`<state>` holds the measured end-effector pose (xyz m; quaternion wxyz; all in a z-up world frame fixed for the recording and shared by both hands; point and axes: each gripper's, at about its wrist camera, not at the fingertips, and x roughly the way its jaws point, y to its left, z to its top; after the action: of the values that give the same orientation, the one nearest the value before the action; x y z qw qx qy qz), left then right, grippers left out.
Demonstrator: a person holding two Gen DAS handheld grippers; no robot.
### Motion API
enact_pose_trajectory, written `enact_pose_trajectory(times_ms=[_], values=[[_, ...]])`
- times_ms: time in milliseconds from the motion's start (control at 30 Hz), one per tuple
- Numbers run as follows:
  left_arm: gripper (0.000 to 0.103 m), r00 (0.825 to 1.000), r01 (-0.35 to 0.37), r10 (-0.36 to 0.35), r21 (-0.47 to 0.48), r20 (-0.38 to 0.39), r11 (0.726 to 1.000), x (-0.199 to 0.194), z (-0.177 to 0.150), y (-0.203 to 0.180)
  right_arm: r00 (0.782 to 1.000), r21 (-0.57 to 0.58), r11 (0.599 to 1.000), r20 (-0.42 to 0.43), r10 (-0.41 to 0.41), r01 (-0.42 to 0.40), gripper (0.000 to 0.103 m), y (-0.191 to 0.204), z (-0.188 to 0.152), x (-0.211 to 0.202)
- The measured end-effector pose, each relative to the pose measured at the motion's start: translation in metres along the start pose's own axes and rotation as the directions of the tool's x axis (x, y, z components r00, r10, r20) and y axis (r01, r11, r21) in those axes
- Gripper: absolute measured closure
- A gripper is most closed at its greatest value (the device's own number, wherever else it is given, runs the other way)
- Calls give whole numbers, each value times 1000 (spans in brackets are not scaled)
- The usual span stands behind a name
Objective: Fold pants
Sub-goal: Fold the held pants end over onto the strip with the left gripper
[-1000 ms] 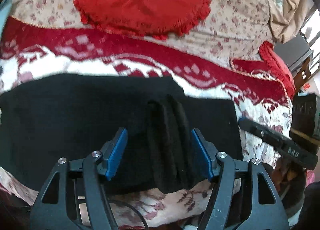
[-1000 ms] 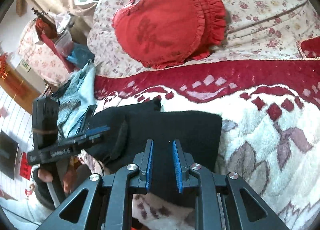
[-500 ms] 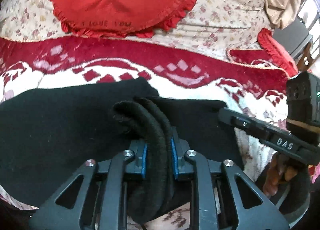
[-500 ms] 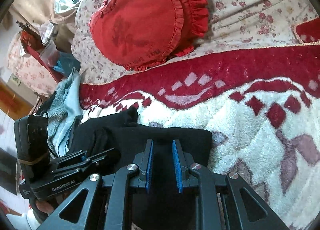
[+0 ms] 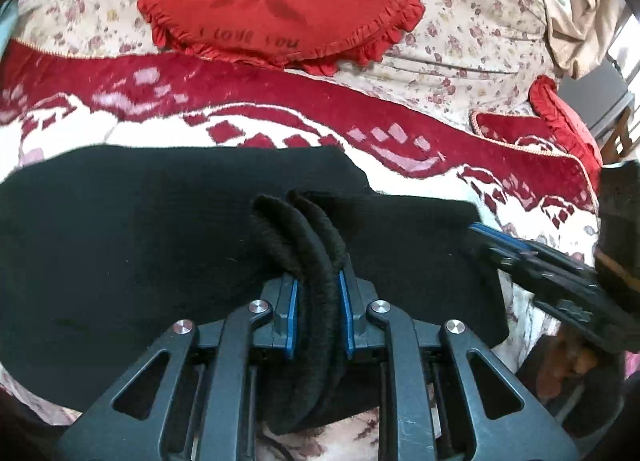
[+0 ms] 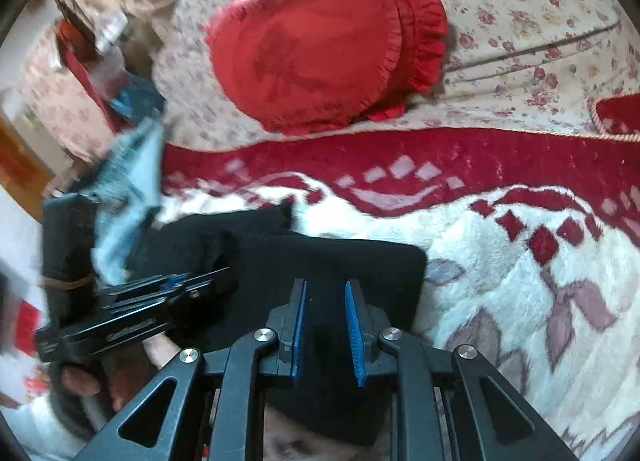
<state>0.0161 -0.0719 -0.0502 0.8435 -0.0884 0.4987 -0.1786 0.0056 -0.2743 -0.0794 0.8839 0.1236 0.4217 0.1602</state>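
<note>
While I watch the left wrist view, my left gripper (image 5: 318,315) sits at the bottom centre of the frame with its blue pads clamped narrow on a thick rolled bunch of the black pants (image 5: 140,245). A second ago those pads stood wide on either side of that bunch; now they have closed on it, so I judge the grasp made and the lift for the next fold ready to begin. Lower in the right wrist view, my right gripper (image 6: 327,331) has its pads drawn narrow over the cloth's near edge. They look to be pinching the dark fabric between them, though black on black makes it hard to be sure.

Beyond the tongs, the pants lie flat on the red and white fleece blanket (image 5: 248,117), filling the lower half of the left view. Their long axis runs left to right across that frame, with the squared end pointing to the right edge near the other tool. Farther up, a red frilled cushion (image 5: 280,1) rests on the floral sheet (image 5: 472,37) at top centre.
</note>
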Motion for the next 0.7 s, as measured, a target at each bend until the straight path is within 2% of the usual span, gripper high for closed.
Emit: enact_pose_trajectory(times_ms=[67, 233, 500, 700], values=[[87, 1000, 5, -5, -11, -2, 1000, -1, -1, 1, 1000, 8, 1000, -7, 0, 0, 85, -3, 1, 8], [85, 1000, 5, -5, -10, -1, 1000, -4, -2, 1, 1000, -38, 999, -18, -7, 6, 85, 10, -4, -8], [79, 1000, -3, 3, -23, 8, 1000, -5, -6, 2, 998, -118, 993, -63, -15, 7, 85, 33, -40, -30], [76, 1000, -7, 7, -20, 15, 1000, -5, -8, 1, 994, -94, 996, -105, -21, 11, 85, 27, -57, -12]])
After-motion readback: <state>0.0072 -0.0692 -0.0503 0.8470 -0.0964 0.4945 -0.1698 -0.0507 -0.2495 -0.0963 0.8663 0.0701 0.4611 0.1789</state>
